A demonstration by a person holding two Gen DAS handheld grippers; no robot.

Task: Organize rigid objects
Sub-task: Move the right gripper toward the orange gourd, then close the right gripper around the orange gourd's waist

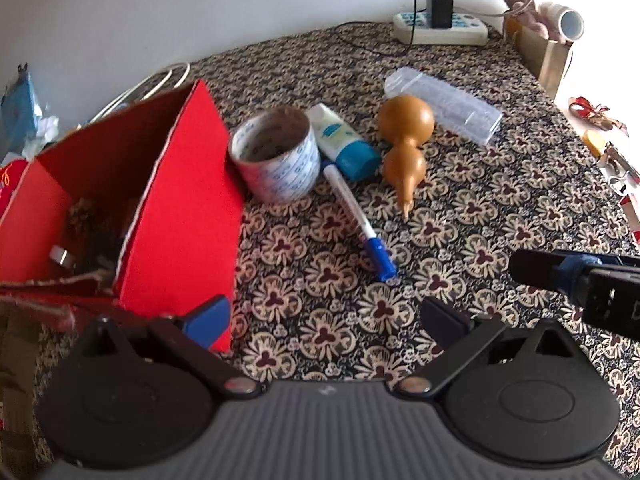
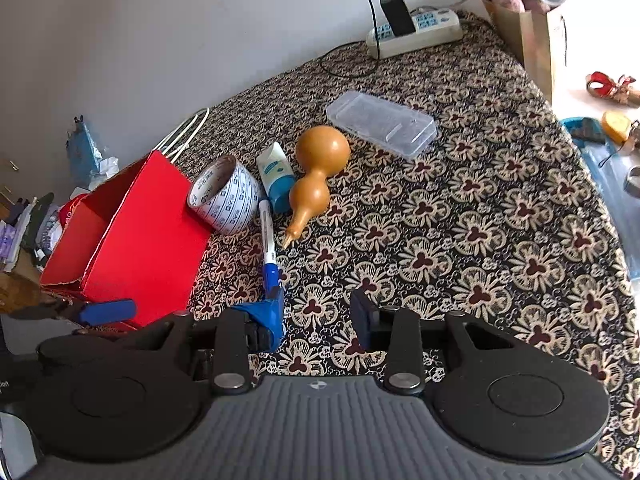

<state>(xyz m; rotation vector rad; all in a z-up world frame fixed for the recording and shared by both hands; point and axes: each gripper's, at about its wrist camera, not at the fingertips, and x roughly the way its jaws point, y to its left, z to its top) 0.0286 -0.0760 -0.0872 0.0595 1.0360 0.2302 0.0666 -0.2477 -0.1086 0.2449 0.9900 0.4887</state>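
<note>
White marker pen with blue cap [image 2: 267, 236], light, stiff, rolls: grab your open, empty right tongs [image 2: 318, 316] mid-barrel; left tongs [image 1: 326, 320] open too.

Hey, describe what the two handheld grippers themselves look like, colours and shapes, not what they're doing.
Both look alike. The left gripper and right gripper each have a grey ribbed body, two round black discs, and black link arms with silver pivot screws. The fingers carry blue pads. The right gripper's body bears a small round emblem. No cables show on them.
</note>
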